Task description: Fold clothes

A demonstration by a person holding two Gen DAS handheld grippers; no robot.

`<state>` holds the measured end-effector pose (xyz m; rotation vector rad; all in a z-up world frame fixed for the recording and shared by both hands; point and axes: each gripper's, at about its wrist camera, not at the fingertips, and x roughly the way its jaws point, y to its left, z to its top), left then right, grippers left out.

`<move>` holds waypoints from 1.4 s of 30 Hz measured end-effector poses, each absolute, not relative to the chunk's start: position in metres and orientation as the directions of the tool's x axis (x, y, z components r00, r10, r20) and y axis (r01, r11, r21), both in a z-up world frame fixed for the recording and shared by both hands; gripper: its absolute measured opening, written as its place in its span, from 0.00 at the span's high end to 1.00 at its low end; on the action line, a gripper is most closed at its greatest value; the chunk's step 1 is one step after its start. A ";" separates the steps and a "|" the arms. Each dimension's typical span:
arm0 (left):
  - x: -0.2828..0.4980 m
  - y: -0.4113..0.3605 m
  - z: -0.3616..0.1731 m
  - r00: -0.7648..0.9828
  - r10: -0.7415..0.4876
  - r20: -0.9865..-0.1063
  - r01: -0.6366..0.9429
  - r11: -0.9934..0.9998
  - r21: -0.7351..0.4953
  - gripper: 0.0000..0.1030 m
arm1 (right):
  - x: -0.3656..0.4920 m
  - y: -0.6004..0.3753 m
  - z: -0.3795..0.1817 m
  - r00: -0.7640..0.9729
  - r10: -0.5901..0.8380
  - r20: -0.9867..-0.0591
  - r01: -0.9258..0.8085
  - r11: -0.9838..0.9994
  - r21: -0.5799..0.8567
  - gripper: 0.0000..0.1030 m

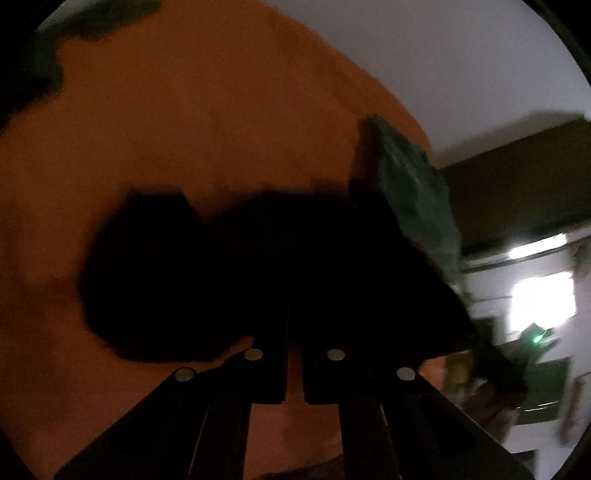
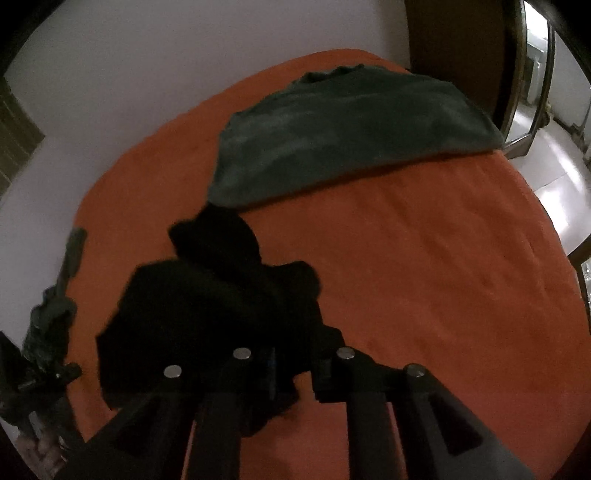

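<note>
Black garment on an orange bedspread

The black garment (image 2: 207, 310) lies bunched near the right gripper (image 2: 295, 373), whose jaws stand slightly apart; left gripper (image 1: 294, 373) pressed together, empty; dark green garment (image 2: 351, 136) lies beyond; no writing readable.

You have an orange bedcover (image 2: 424, 258) spread across the whole bed, filling most of both views. Behind it stands a pale wall (image 2: 147, 66). At the far right corner you can see a dark wooden panel (image 2: 450, 33) and a glossy white floor (image 2: 554, 155) catching the light
</note>
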<state>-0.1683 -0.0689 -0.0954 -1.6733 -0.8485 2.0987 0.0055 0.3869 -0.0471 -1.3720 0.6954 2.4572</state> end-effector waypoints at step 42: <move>-0.127 -0.105 -0.182 -0.224 0.592 -0.774 0.353 -0.691 -0.631 0.45 | -0.069 0.293 -0.076 -0.526 0.134 -0.840 -0.109 -0.990 -0.089 0.98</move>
